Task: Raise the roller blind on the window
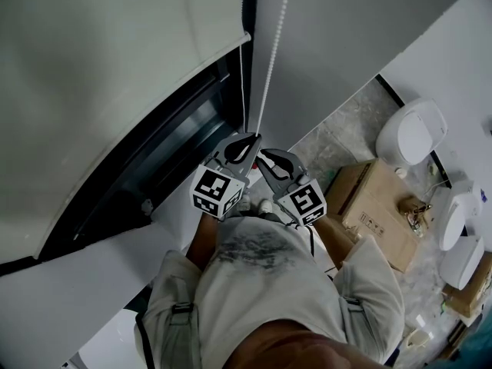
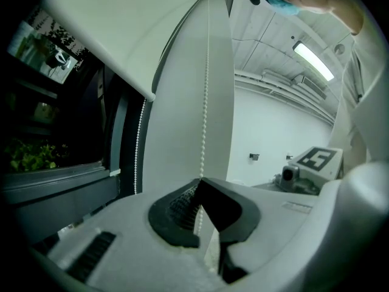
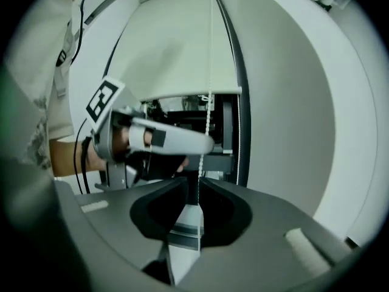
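Gripping bead chain [image 2: 203, 114]: left gripper [image 2: 197, 194] clamped on it; right gripper [image 3: 193, 190] slightly agape, chain passing through unpinched. Chain likely light, limp, slippery; pinch between beads.

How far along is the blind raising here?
Partly done: the blind hangs part-way up, with dark window showing below its edge. In hand: the left gripper is shut on the chain, while the right gripper has its jaws slightly apart around the chain. Left: the blind covers the window above that edge, so more pulls seem needed.
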### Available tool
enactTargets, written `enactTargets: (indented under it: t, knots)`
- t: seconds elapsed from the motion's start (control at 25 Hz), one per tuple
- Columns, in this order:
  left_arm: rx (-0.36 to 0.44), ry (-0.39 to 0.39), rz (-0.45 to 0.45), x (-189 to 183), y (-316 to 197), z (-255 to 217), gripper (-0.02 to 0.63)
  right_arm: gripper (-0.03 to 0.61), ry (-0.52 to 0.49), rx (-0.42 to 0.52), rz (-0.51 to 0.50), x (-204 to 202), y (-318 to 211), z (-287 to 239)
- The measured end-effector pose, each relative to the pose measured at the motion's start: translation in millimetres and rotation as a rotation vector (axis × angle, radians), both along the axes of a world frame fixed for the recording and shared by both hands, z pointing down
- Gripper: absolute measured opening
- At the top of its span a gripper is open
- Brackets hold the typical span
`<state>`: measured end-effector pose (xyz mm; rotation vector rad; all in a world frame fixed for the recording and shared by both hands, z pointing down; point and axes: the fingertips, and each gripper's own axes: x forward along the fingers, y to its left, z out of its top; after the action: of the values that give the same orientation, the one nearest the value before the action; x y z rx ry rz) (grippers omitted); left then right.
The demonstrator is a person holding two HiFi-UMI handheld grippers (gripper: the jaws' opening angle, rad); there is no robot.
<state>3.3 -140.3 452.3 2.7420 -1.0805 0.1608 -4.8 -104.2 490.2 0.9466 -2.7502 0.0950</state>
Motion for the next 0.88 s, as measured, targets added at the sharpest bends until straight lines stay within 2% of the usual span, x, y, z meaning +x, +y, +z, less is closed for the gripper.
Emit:
enactTargets:
  t: [0.24,0.4,0.6,0.88]
  knots:
    - [-0.001,0.003,0.0,-1.2,0.1,0.7,0.011,0.081,-0.105,0.114,-0.006,6.7,4.3,-79.0]
    - [0.0,0.004,0.007,0.8,1.1,-0.2,0.011,0.098,-0.136,0.173,-0.001,6.6,-2.3,-121.2]
    - [0.0,0.005,0.014,3.5,2.1,-0.2,0.011,0.109,-0.142,0.229,0.0,-0.3,-19.1,-151.4]
    - [-0.001,0.009,0.02,7.4,2.5,-0.1,0.011,0.104,-0.154,0.246,0.006,-5.8,-37.8,-177.3]
